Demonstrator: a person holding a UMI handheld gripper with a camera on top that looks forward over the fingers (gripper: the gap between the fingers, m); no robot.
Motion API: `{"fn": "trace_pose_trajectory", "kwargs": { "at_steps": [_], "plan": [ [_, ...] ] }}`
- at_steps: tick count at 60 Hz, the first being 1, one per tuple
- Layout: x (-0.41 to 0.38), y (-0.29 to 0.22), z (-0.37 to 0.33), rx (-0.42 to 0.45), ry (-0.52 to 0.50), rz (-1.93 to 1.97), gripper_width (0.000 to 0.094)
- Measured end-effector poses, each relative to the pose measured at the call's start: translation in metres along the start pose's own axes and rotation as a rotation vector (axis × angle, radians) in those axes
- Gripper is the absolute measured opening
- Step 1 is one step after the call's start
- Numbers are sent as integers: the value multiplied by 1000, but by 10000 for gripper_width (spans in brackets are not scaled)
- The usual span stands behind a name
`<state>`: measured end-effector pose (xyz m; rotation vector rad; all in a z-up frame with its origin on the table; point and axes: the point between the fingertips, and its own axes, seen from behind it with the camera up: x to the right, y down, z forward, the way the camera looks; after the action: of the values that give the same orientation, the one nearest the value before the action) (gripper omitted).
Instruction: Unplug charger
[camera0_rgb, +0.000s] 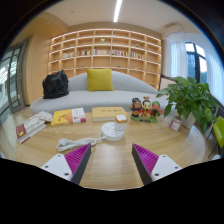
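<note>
The gripper (110, 165) hangs over a wooden table (110, 150), its two fingers spread wide apart with nothing between them; only the purple pads (146, 160) and finger ends show, the rest cut off below. The charger (76, 156), a white block with a pink part, lies on the table just ahead of the left finger, its cable and socket hard to make out. Beyond it sits a white bowl (113, 130). Right of the bowl stands a potted plant (190, 100); behind it, a sofa (95, 98) with a yellow cushion (99, 79).
</note>
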<state>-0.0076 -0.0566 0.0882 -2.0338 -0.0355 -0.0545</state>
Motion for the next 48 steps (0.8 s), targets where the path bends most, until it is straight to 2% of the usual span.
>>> {"fn": "trace_pose_trajectory", "kwargs": {
  "at_steps": [6, 20, 26, 31, 34, 43, 48],
  "plan": [
    [20, -27, 52, 49, 12, 36, 847],
    [35, -43, 157, 39, 3, 53, 806],
    [31, -41, 185, 30, -7, 52, 697],
    [30, -41, 198, 37, -12, 61, 557],
    [40, -43, 200, 55, 30, 56, 386],
    [37, -43, 199, 48, 25, 51, 258],
    [37, -45, 198, 43, 28, 64, 228]
  ]
}}
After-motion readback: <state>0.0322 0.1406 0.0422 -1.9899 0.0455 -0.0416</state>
